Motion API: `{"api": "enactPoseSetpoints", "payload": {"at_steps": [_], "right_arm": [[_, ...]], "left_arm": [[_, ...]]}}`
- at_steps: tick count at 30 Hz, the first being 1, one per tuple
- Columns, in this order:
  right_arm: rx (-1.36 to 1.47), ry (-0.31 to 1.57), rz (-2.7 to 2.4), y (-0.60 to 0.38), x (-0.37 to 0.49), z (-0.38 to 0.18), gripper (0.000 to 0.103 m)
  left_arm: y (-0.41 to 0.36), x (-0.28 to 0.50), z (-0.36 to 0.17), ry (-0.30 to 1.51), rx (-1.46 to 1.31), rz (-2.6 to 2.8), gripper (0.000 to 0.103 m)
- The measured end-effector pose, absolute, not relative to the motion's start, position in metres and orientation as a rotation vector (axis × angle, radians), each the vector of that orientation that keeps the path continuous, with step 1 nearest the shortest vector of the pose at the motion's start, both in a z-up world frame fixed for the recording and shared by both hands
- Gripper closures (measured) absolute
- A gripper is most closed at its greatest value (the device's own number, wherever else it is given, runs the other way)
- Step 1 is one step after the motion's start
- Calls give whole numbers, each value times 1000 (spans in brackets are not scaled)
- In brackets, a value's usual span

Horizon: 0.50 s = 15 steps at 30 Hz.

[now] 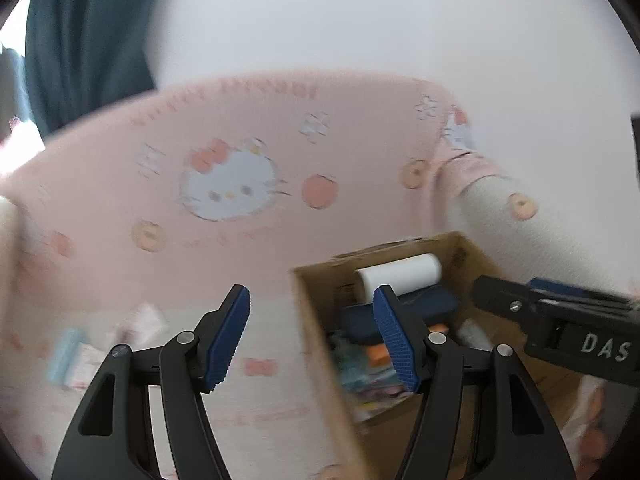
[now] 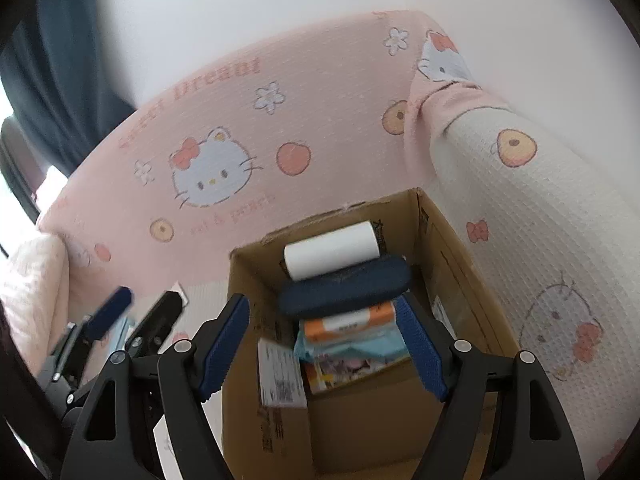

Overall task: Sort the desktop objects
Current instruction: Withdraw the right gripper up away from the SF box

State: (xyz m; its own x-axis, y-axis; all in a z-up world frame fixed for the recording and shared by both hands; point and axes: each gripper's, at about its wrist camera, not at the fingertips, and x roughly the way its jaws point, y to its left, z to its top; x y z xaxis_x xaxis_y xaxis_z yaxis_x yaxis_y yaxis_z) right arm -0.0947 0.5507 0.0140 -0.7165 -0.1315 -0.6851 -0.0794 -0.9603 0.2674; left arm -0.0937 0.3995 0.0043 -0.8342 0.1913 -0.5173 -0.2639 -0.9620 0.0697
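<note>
An open cardboard box (image 2: 460, 280) stands on a pink Hello Kitty sofa cover. Inside lie a white roll (image 2: 332, 250), a dark blue pouch (image 2: 344, 288), an orange-and-white pack (image 2: 348, 322) and colourful packets (image 2: 352, 356). My right gripper (image 2: 324, 340) is open and empty above the box. A white labelled card (image 2: 280, 372) hangs in the air between its fingers, apart from both pads. My left gripper (image 1: 314, 332) is open and empty, left of the box (image 1: 320, 340). The right gripper (image 1: 560, 320) shows in the left wrist view; the left gripper (image 2: 132, 312) shows in the right wrist view.
Small pastel packets (image 1: 80, 352) lie blurred on the seat at the left. The sofa backrest (image 2: 240, 120) rises behind the box and a white armrest (image 2: 540, 220) stands at its right. A dark curtain (image 1: 80, 40) hangs at the far left.
</note>
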Motion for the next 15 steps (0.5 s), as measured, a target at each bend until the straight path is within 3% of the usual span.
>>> {"api": "enactPoseSetpoints", "payload": {"at_steps": [9,15], "right_arm": [[1221,-240,-2952,544,-45,39,29],[1353,-279,-2935,542,-17,39,28]], "left_arm": [[401,-47,22,333,-721,2767,35],[389,-19,40,380,-712,2768,34]]}}
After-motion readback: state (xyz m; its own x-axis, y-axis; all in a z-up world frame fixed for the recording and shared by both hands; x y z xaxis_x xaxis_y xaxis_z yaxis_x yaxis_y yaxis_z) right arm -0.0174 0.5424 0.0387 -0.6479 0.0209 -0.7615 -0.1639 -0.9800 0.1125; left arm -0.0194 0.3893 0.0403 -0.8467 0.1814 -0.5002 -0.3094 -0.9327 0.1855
